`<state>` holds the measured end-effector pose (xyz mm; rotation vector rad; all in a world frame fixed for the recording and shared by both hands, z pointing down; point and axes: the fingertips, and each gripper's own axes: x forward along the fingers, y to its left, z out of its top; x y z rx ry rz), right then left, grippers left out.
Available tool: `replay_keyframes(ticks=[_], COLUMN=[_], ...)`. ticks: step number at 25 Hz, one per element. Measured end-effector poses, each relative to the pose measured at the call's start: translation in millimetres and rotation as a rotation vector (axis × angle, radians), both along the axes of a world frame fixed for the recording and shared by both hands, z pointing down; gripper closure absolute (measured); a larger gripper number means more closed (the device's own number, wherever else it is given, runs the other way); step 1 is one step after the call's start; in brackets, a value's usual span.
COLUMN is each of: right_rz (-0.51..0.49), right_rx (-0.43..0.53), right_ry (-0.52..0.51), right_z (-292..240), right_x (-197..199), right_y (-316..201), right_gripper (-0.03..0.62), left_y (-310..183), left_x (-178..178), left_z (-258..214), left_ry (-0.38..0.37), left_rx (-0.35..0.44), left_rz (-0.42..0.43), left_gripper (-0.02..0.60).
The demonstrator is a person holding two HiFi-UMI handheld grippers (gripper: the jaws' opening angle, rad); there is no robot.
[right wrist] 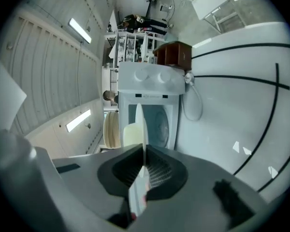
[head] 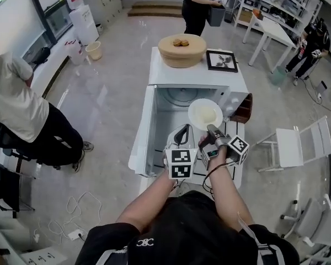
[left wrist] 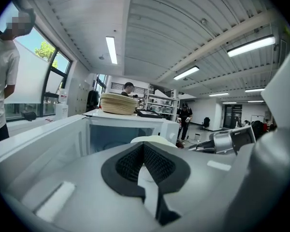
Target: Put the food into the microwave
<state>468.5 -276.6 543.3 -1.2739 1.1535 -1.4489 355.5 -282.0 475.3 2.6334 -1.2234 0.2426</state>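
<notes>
A white plate [head: 195,108] carrying pale food [head: 206,115] hangs in front of the open white microwave [head: 198,77]. My right gripper [head: 212,130] is shut on the plate's near rim. In the right gripper view the plate [right wrist: 143,122] stands edge-on between the pads of that gripper [right wrist: 144,166], with the food [right wrist: 130,135] on its left face and the microwave [right wrist: 152,81] beyond. My left gripper [head: 183,132] sits just left of the plate, shut and holding nothing. The left gripper view has its pads [left wrist: 144,151] together, with the plate [left wrist: 154,139] and microwave cavity [left wrist: 113,134] ahead.
The microwave door [head: 143,130] swings out to the left. On top of the microwave sit a woven basket [head: 182,52] of buns and a framed picture [head: 222,61]. A brown box [head: 243,108] is at its right. A person sits at left [head: 22,109]; white chairs [head: 298,143] stand at right.
</notes>
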Motion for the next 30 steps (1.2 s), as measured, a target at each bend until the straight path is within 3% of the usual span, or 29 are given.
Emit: replay_keyframes(ticks=[7, 12, 21, 30], right_rz=[-0.109, -0.136, -0.096, -0.094], right_rx=[-0.044, -0.101, -0.179, -0.217], right_ry=[0.008, 0.016, 0.087, 0.187], right_z=[41.0, 67.1, 95.0, 108.1], right_x=[-2.1, -10.2, -3.9, -2.2], right_y=[-84.2, -132.3, -194.4, -218.9], right_gripper=[0.575, 0.576, 0.576, 0.575], left_y=[-32.6, -45.5, -58.1, -56.2], left_x=[-12.7, -24.1, -31.6, -43.4], left_z=[13.4, 21.0, 28.7, 39.6], left_ry=[-0.022, -0.043, -0.04, -0.049], left_rx=[-0.029, -0.041, -0.065, -0.09], left_rz=[-0.133, -0.171, -0.157, -0.155], left_gripper=[0.574, 0.575, 0.575, 0.575])
